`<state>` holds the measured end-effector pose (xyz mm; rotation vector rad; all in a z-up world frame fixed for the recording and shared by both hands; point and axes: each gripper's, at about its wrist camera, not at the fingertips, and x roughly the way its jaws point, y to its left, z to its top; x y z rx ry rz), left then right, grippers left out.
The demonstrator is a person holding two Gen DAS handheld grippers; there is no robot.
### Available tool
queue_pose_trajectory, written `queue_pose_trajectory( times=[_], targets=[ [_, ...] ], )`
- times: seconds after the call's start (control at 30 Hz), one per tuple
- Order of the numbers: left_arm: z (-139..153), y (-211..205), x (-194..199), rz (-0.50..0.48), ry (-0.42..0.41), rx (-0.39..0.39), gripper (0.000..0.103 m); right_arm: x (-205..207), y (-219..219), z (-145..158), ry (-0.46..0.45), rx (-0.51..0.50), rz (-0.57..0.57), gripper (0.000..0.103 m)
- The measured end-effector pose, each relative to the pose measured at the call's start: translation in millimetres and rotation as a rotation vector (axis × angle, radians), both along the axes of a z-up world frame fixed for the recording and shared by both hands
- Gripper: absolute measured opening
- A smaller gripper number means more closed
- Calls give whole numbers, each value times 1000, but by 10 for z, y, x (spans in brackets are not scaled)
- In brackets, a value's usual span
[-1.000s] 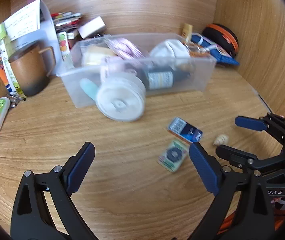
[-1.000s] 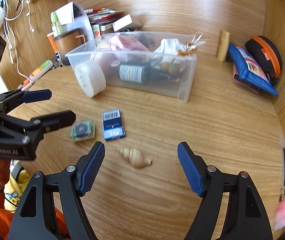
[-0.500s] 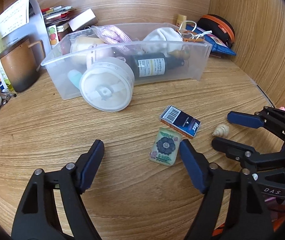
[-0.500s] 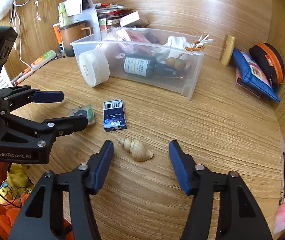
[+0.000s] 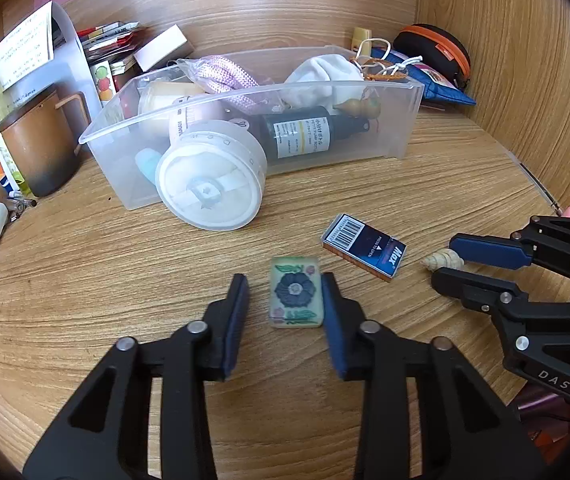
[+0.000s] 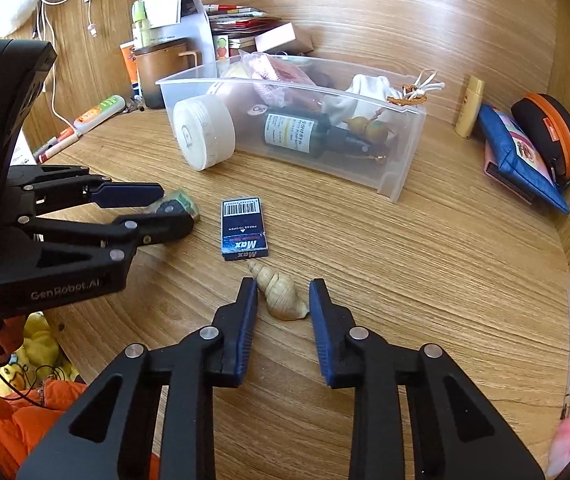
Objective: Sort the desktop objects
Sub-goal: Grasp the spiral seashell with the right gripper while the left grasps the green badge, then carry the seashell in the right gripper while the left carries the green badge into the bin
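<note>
A pale green tile with a dark flower [image 5: 296,298] lies flat on the wooden desk between the fingers of my left gripper [image 5: 285,282]. Its jaws are closing: the right pad meets the tile's edge and a narrow gap shows at the left pad. My right gripper [image 6: 283,282] is closing too, and its pads press on both sides of a beige spiral seashell [image 6: 281,296]. A dark blue staple box [image 6: 243,228] lies flat between the two grippers. In the left wrist view the seashell [image 5: 443,260] sits between the right gripper's fingers.
A clear plastic bin [image 5: 401,120] behind holds a dark bottle, cloth and cord; a round white container [image 5: 211,184] leans on its front. A brown mug [image 5: 39,144] and papers stand at the left. Pouches [image 6: 525,160] lie against the wooden wall at the right.
Both grippers' jaws went from wide apart to narrow. The left ones came in around the flower tile, the right ones onto the seashell. Neither hand shifted much.
</note>
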<state>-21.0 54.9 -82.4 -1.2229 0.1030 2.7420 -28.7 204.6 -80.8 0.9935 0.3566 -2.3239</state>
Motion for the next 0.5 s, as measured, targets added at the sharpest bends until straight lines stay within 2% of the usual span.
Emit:
queue_pose_trajectory(
  times=[0.07, 0.23, 0.27, 0.5],
  targets=[
    [0, 7, -1, -3, 2, 0, 24, -7, 6, 0, -2, -6, 1, 24],
    [-8, 12, 1, 10, 14, -17, 24, -35, 37, 9, -15, -32, -3, 23],
    [0, 2, 8, 12, 19, -13, 24, -37, 44, 15, -18, -40, -3, 19],
    [133, -96, 40, 33, 53, 14, 24, -32, 126, 117, -5, -65, -10, 18]
  ],
)
